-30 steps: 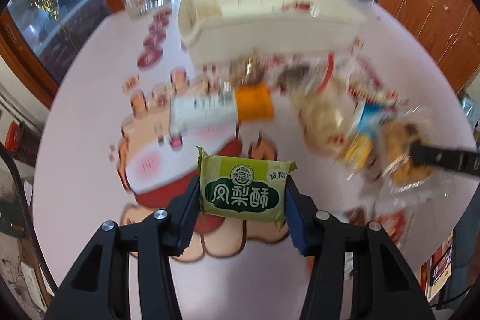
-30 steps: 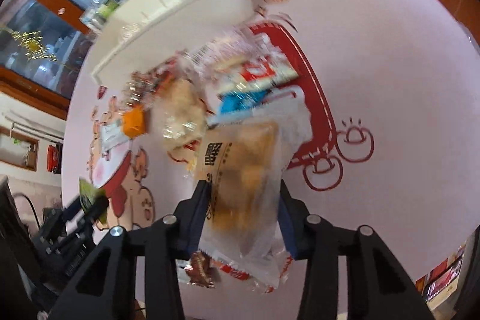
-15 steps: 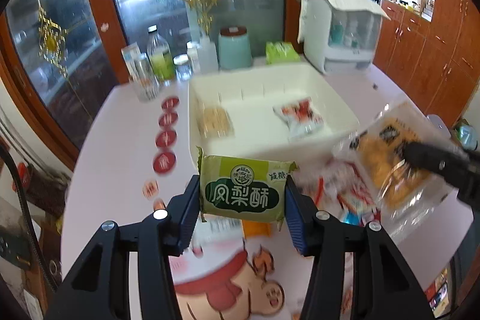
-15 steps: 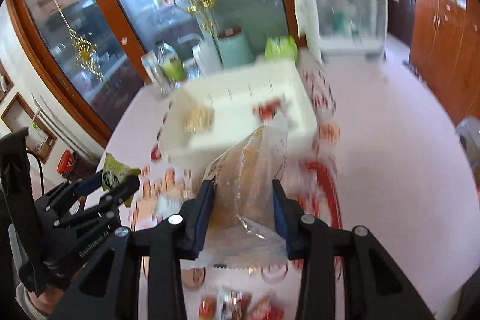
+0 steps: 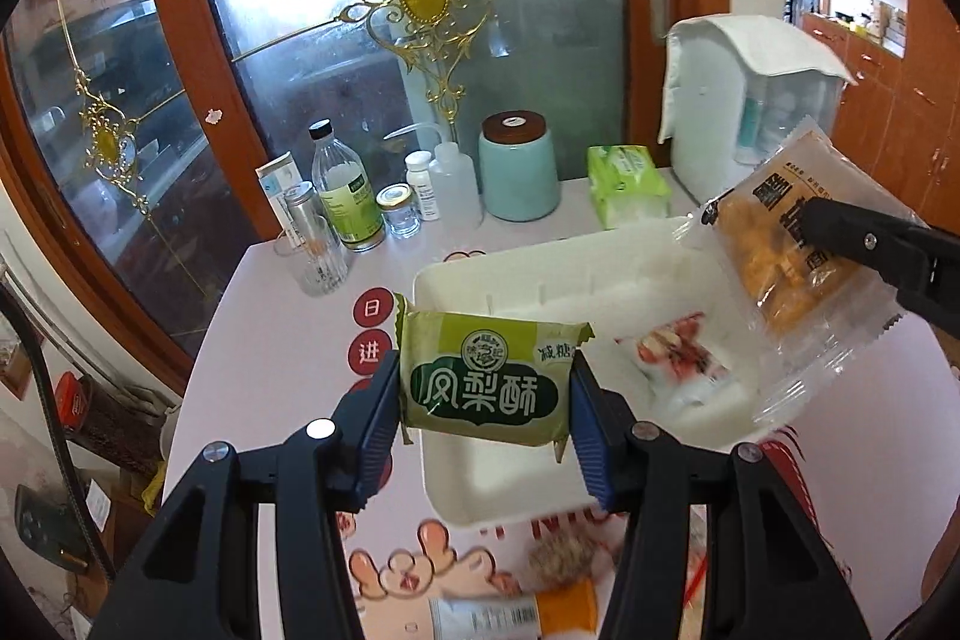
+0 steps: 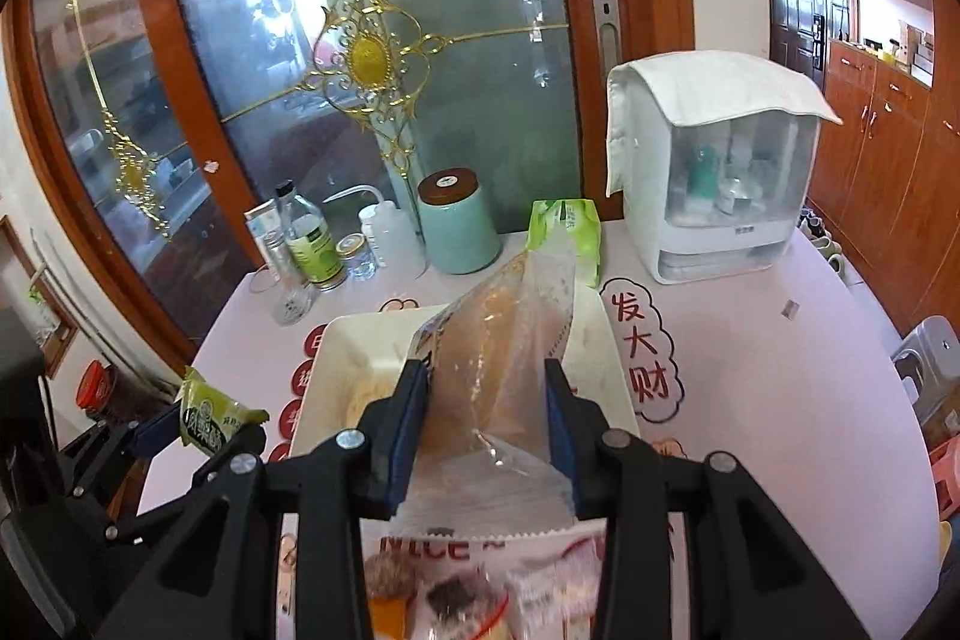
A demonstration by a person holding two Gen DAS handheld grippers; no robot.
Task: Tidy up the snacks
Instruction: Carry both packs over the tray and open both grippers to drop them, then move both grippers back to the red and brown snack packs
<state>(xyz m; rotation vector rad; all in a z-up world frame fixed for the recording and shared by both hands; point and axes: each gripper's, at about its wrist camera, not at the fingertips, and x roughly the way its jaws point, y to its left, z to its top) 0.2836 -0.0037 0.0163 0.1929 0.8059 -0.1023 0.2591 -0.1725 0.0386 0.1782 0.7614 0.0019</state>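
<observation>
Snacks in both of your grippers, held above the table: your left gripper, low in the middle of its wrist view, is clamped on a green pineapple-cake packet, its blue pads pressing the packet's two short ends. Behind the packet, mid-frame, sits the white storage tray on the pink printed tablecloth, with a red-and-white snack packet lying inside it toward the right.

Your right gripper, low and central in its own view, pinches a clear bag of golden pastry — the bag stands up between the pads, its top reaching over the tray's far side. In the left view the same bag hangs at the right edge of the frame, over the tray's right end.

Loose snacks lie blurred at the bottom of the right view. A teal jar, bottles and a white countertop appliance line the table's far edge — upper half of both frames.
</observation>
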